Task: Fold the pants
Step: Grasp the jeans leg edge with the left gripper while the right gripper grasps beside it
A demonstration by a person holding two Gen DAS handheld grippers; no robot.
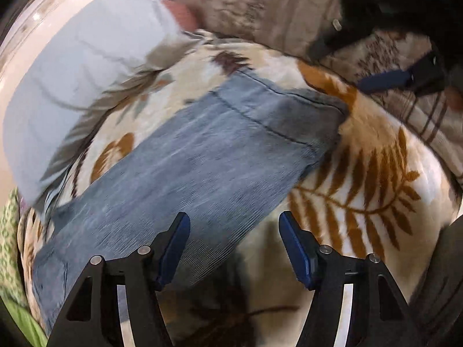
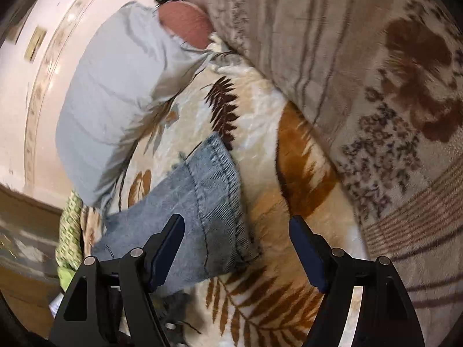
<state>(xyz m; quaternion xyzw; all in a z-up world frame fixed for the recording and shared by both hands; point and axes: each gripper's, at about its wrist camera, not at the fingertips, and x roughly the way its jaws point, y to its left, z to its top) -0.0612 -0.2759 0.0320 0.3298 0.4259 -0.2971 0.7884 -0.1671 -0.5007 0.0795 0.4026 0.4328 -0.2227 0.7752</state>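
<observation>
A pair of faded blue jeans [image 1: 202,156] lies flat on a cream blanket with brown fern prints [image 1: 361,173]. One leg runs from lower left up to its stitched hem at the centre. My left gripper [image 1: 234,231] hovers open over the leg's lower edge, with its left finger in front of the denim and nothing pinched. In the right wrist view the hem end of the jeans [image 2: 214,196] lies left of centre. My right gripper [image 2: 235,231] is open above it, its right finger over bare blanket [image 2: 275,297]. The right gripper [image 1: 337,70] also shows at the top right of the left wrist view.
A pale grey-blue padded roll [image 1: 86,86] [image 2: 115,95] lies across the blanket on the left. A beige patterned blanket [image 2: 361,86] is heaped at the back and right. Green patterned cloth [image 2: 69,231] and the floor [image 2: 26,237] show past the bed's left edge.
</observation>
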